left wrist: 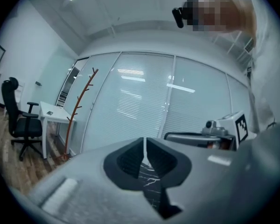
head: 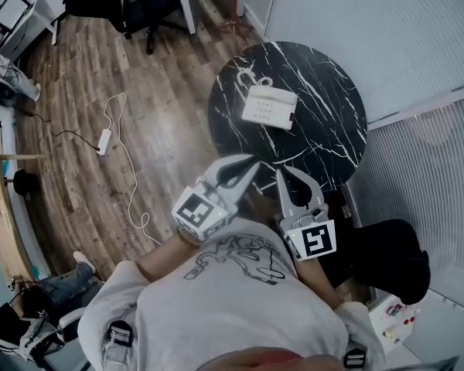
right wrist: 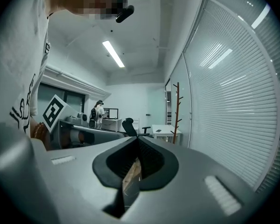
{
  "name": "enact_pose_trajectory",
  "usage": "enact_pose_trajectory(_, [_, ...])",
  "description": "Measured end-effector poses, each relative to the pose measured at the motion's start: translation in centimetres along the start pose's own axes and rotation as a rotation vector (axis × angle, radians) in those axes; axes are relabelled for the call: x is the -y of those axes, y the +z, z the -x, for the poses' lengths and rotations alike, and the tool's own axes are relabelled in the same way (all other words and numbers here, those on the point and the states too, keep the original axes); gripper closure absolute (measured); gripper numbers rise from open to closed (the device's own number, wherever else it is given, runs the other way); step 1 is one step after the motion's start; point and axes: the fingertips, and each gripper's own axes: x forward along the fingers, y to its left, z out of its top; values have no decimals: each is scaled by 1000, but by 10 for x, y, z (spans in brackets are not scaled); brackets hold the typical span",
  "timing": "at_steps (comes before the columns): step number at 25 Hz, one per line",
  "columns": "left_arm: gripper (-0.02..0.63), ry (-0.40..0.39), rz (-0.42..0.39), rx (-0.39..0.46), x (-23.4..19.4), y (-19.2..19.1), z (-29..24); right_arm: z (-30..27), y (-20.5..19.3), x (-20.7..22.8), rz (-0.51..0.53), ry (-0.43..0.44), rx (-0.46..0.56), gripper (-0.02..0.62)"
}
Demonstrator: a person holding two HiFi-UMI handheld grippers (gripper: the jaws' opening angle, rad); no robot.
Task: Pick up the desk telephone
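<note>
The white desk telephone (head: 268,104) lies on the round black marble table (head: 325,130), its coiled cord trailing toward the table's far left. Both grippers are held in front of the person's chest, short of the table's near edge and apart from the phone. My left gripper (head: 254,161) is shut with nothing in it; in the left gripper view (left wrist: 143,143) its jaws meet over a sliver of marble. My right gripper (head: 281,173) is shut and empty too, its jaws (right wrist: 137,142) closed together. The phone is hidden in both gripper views.
A glass wall with blinds (head: 387,37) runs behind and to the right of the table. Office chairs (head: 143,2) and a white desk (left wrist: 51,112) stand at the far left, with a coat rack (left wrist: 81,101) by the wall. A power strip (head: 104,140) with cable lies on the wood floor.
</note>
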Motion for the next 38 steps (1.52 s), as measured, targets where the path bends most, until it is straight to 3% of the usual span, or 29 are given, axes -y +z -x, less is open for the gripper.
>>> enact_pose_trajectory(6, [595,-18,9,-3,-52,10,-17,-53,4,23,4,-38,-19,589])
enact_pose_trajectory(10, [595,-19,19,-50,-74,0,-26,-74,0,32,0,-45,-37,589])
enact_pose_trajectory(22, [551,4,58,-107,-119,-18,-61,-100,-37,77,-54,-98,-111,588])
enact_pose_trajectory(28, [537,29,69,-163,-143,-43,-86,-109,-61,107,-78,-112,-138,564])
enact_pose_trajectory(38, [514,91,108,-243,-197,-110,-127,-131,-134,167,-118,-115,-213,536])
